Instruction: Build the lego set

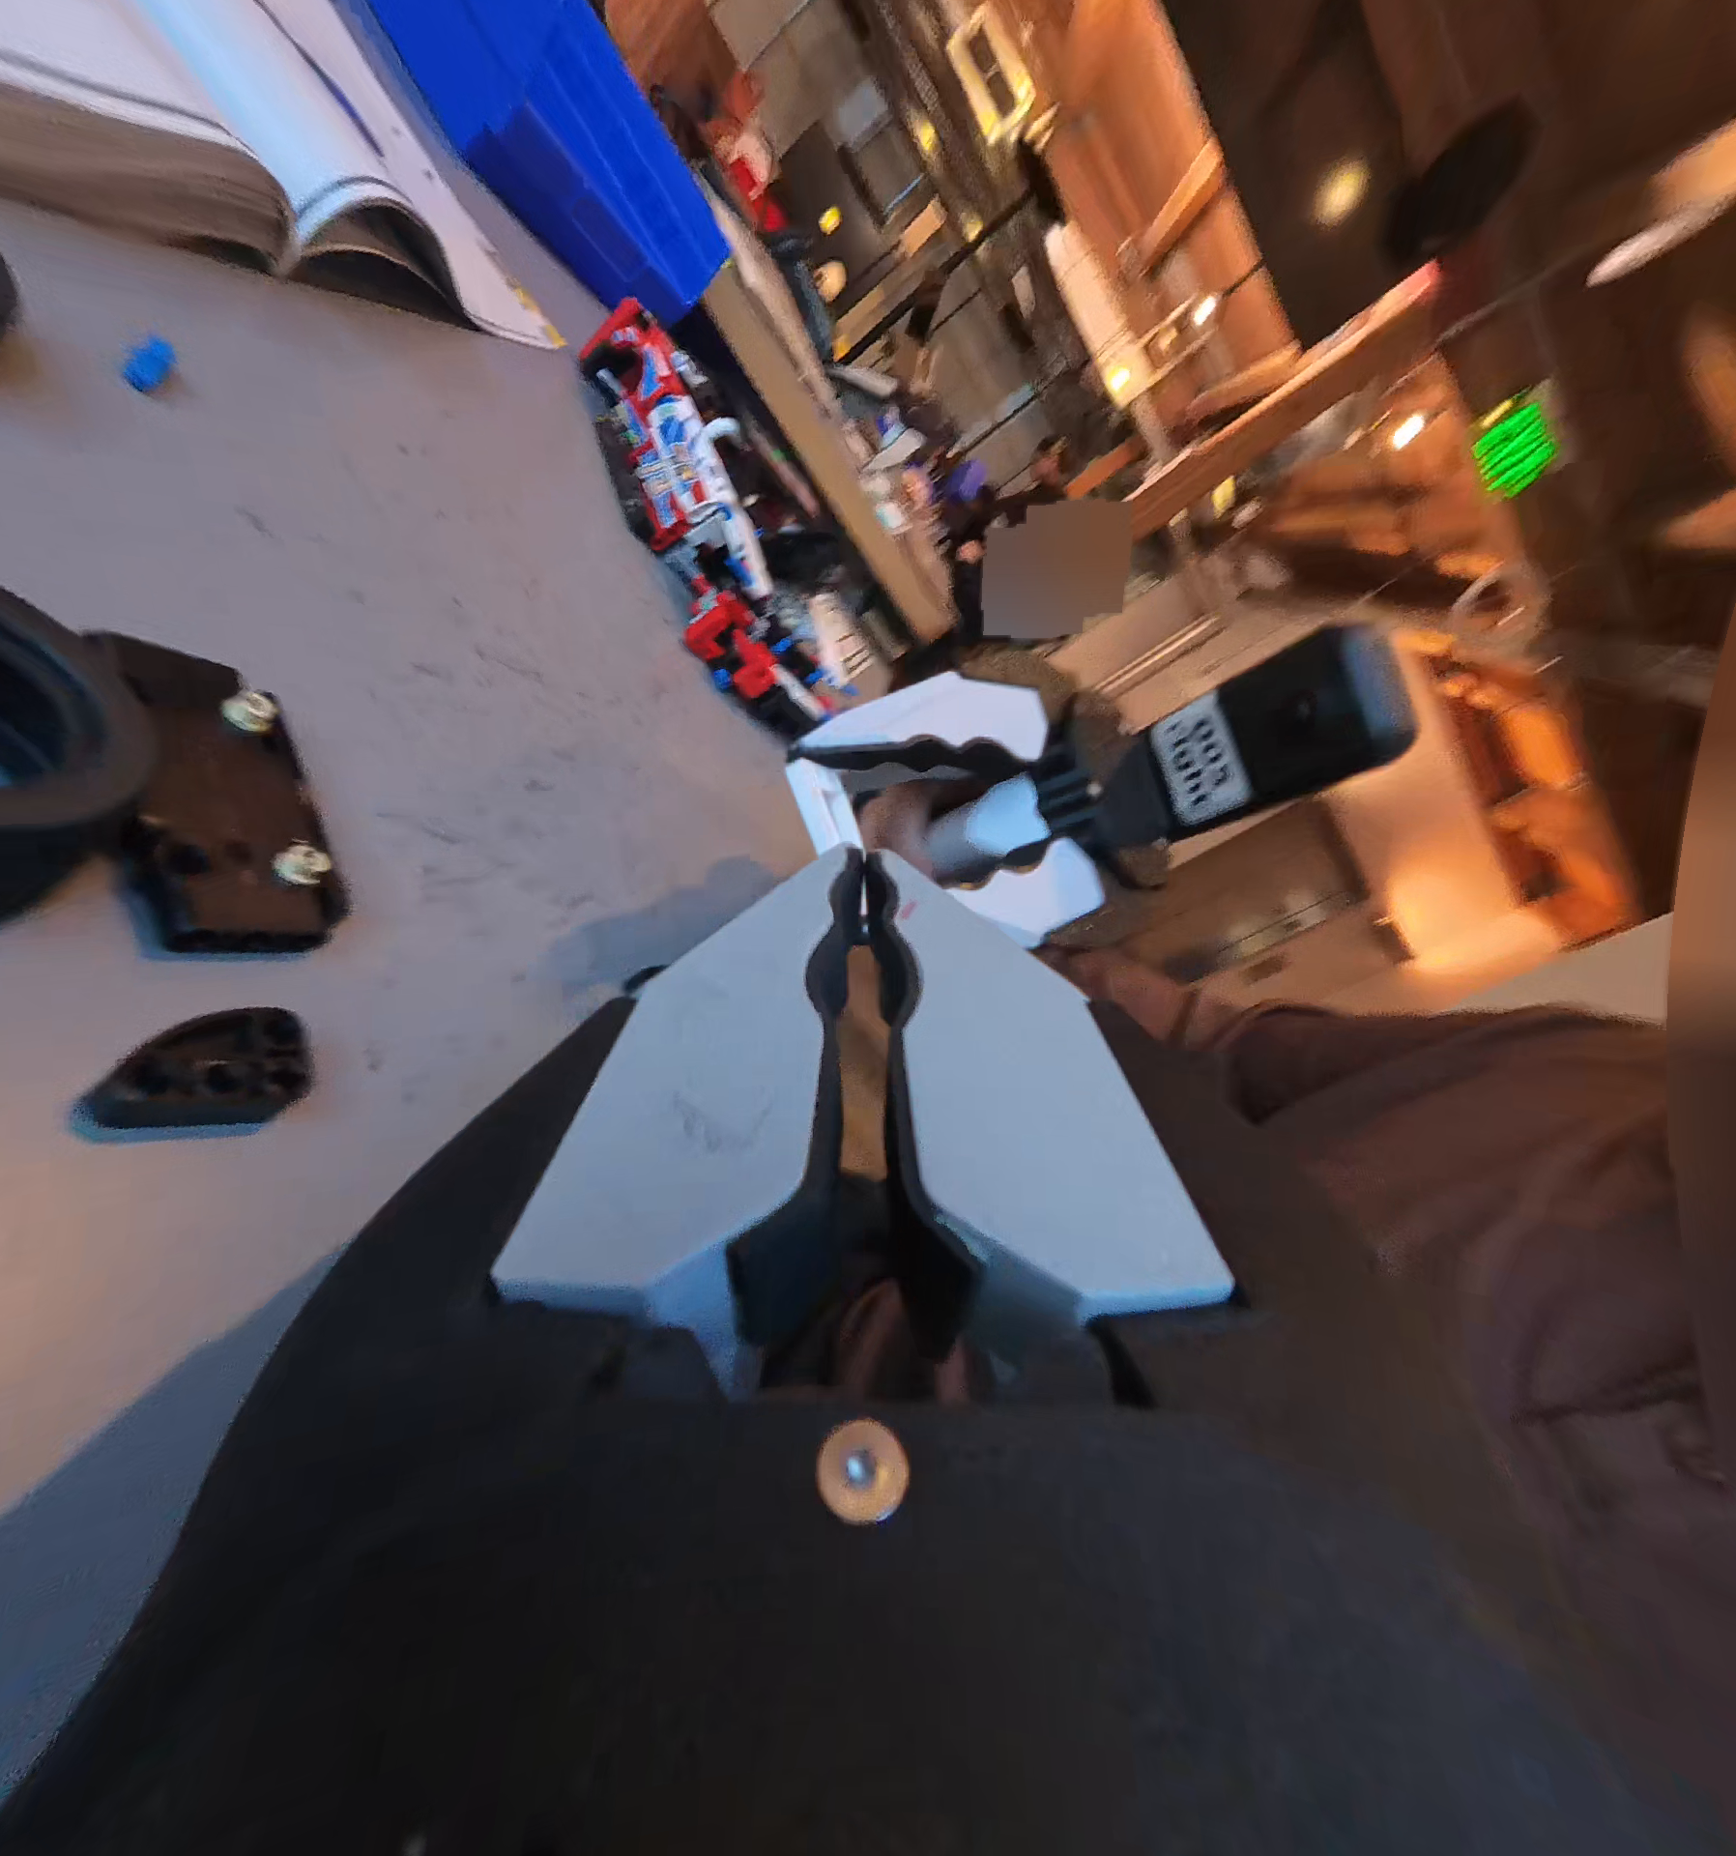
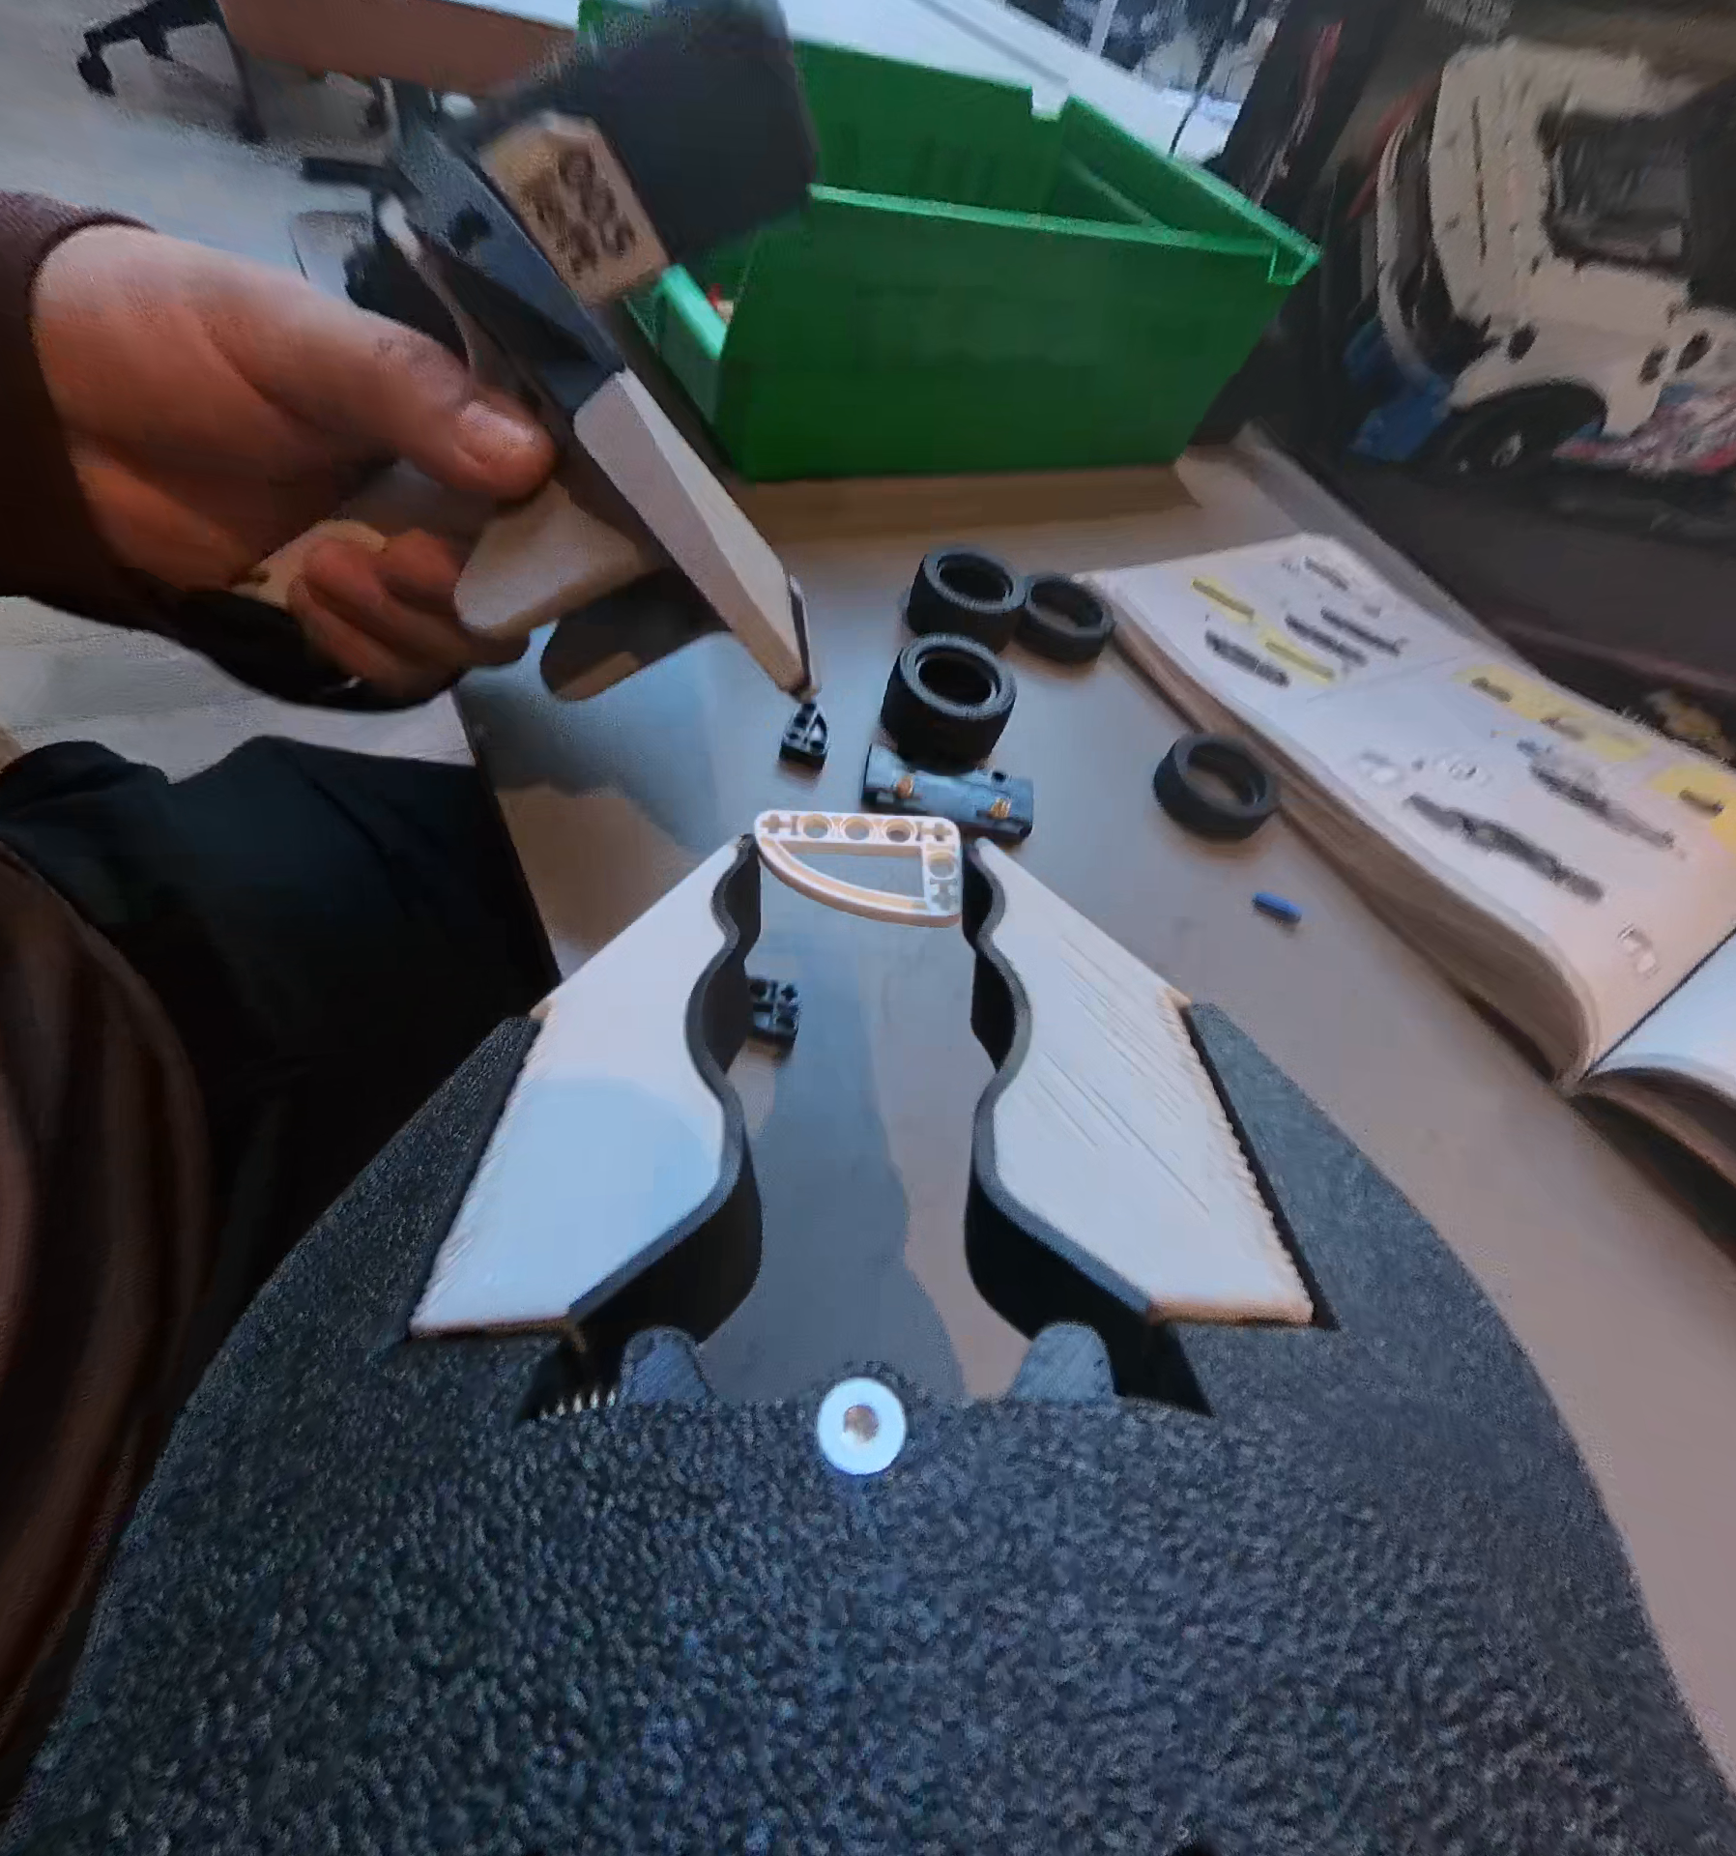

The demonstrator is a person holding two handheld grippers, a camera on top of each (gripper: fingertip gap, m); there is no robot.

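Gripping white frame piece [image 2: 869, 869], right gripper [image 2: 864, 854] half-open.

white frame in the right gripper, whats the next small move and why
Probably carry the white frame forward to the dark beam with tan pins. The right gripper holds the frame by its sides just short of the beam, while the left gripper, shut and seemingly empty, hovers above a small black piece.
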